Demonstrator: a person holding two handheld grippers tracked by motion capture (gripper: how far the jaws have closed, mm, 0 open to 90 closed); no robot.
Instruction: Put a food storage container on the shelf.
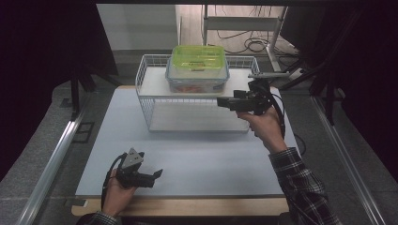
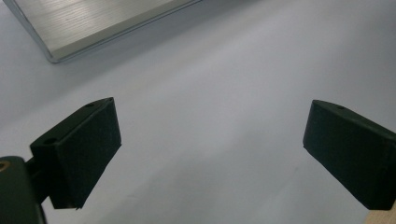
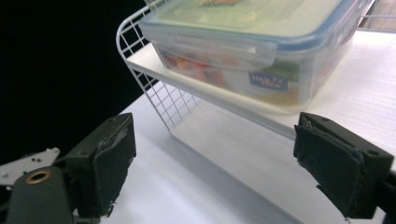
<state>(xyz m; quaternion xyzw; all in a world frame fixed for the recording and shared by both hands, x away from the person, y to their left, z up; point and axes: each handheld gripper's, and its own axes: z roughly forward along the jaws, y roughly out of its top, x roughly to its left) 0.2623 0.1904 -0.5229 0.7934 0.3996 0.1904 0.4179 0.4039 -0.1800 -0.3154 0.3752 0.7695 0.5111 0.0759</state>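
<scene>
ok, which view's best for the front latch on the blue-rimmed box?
The right gripper view: the latch sits close and sharp, folded down over the box wall. In the high view the box is far off and the latch too small to make out. The left gripper view faces the table.

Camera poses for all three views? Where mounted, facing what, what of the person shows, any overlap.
High view: above the person's side, looking forward and down at the table, wire rack and lidded container; both forearms and hands enter from below.
Left gripper view: on the left gripper, facing bare tabletop; open jaws.
Right gripper view: on the right gripper, facing the container; open jaws.
Shared: container, rack.
</scene>
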